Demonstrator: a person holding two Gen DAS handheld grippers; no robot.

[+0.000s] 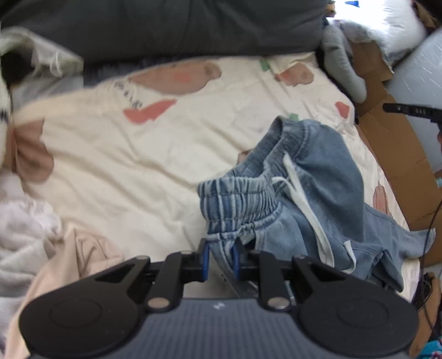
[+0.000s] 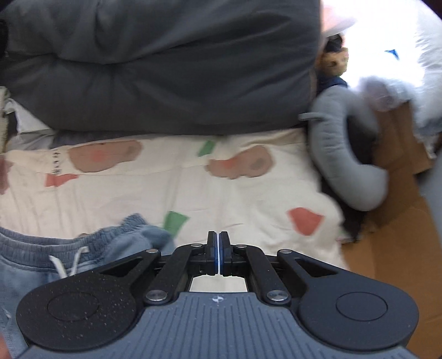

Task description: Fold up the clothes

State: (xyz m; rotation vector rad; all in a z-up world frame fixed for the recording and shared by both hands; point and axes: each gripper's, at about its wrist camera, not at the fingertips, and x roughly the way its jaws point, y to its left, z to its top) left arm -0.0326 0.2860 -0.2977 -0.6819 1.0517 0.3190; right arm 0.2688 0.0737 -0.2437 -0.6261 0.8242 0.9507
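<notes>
Between the left gripper's (image 1: 220,255) blue pads, the elastic waistband of the denim shorts (image 1: 317,198) is pinched tight.
Seen from the left wrist, the shorts rise crumpled ahead and to the right of that gripper, their white drawstring (image 1: 304,204) trailing across the cloth and their far hem lying near the bed's right edge, where brown cardboard (image 1: 397,143) begins. Ahead and to the left, the cream patterned bedsheet (image 1: 132,154) lies bare up to a dark grey duvet (image 1: 179,24); pale clothes (image 1: 30,234) crowd the near left. Seen from the right wrist, the right gripper (image 2: 219,255) is closed on nothing, pads meeting, above bare sheet. The shorts' waistband sits just left of it; a grey plush toy (image 2: 345,165) lies ahead to the right at the sheet's edge.
</notes>
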